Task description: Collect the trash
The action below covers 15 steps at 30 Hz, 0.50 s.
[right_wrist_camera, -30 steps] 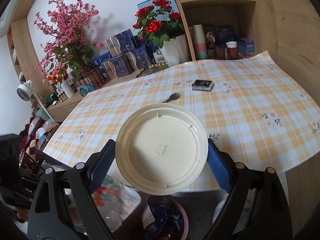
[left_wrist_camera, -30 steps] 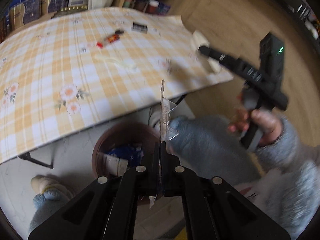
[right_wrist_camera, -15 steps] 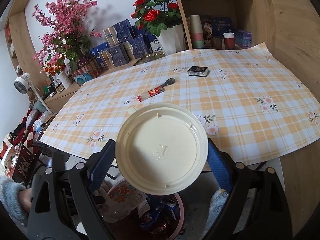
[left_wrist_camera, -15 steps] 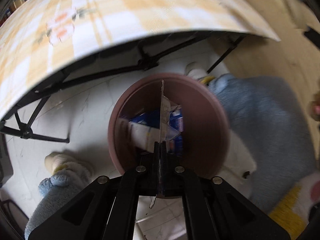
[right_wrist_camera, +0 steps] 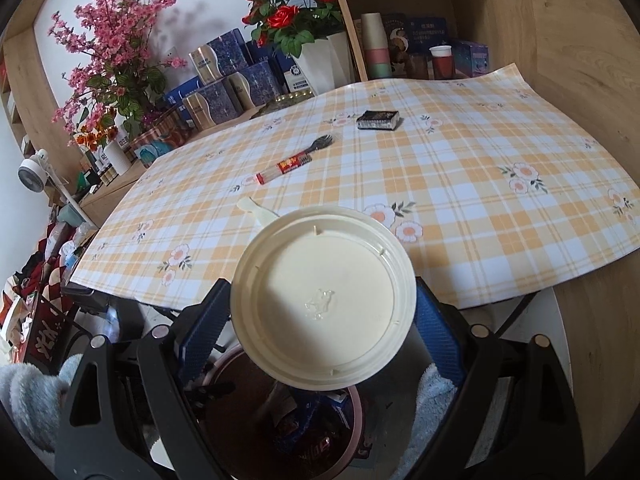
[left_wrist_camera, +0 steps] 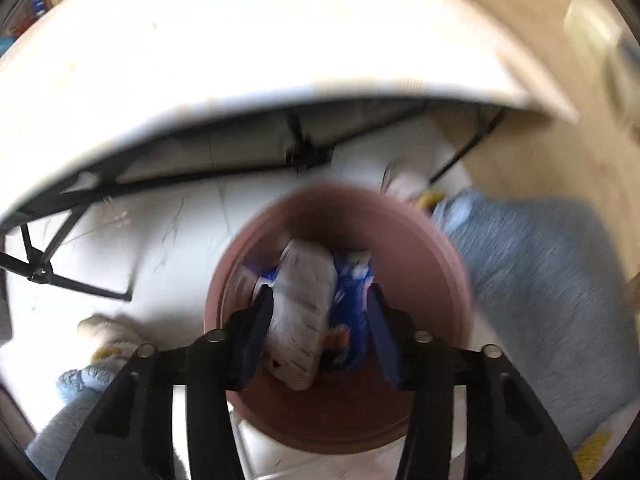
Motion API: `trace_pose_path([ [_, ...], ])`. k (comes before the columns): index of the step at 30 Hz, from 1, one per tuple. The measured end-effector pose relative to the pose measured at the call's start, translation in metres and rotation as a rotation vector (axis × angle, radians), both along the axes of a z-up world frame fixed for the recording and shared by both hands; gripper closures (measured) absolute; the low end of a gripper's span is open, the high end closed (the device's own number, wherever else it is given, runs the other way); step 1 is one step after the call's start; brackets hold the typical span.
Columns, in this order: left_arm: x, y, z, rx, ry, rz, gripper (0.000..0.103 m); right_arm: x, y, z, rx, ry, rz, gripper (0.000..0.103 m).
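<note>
Two grippers over pink bin (left_wrist_camera: 436, 280): left gripper (left_wrist_camera: 316, 320) spread wide and empty above wrappers (left_wrist_camera: 304, 300); right gripper (right_wrist_camera: 322, 312) clamping cream lid (right_wrist_camera: 322, 296). Next, likely: lowering lid over bin, then spreading jaws.

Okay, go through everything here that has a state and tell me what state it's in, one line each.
Left claw: open, empty, above the bin.
Right claw: shut on the cream lid.
Cream lid: held off the table, face toward the camera.
Trash bin: open-topped, holding wrappers.
Fork: lying on the table.
Dark packet: lying on the table.
</note>
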State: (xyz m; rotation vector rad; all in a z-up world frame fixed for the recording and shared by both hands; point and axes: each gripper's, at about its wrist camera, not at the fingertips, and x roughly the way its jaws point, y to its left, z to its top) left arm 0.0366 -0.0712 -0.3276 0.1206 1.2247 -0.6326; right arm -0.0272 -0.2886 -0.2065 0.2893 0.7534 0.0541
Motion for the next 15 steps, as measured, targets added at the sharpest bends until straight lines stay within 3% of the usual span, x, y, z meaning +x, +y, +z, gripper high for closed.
trace_pose_path([
  [2,0.000,0.009,0.020,-0.045,-0.043,0.028,0.039,-0.001,0.003,-0.004,-0.008,0.009,0.009,0.016],
  [5,-0.008,0.025,0.057,-0.083,-0.175,0.057,0.018,-0.003,0.010,-0.013,-0.005,0.027,0.027,0.016],
  [7,-0.017,0.039,0.081,-0.095,-0.263,0.075,0.011,-0.003,0.016,-0.019,-0.003,0.038,0.043,0.016],
  [10,-0.028,0.054,0.106,-0.096,-0.353,0.099,0.007,-0.002,0.030,-0.026,-0.010,0.055,0.081,0.016],
  [15,-0.054,0.078,0.125,-0.058,-0.505,0.143,0.006,-0.001,0.062,-0.041,-0.059,0.074,0.174,0.016],
])
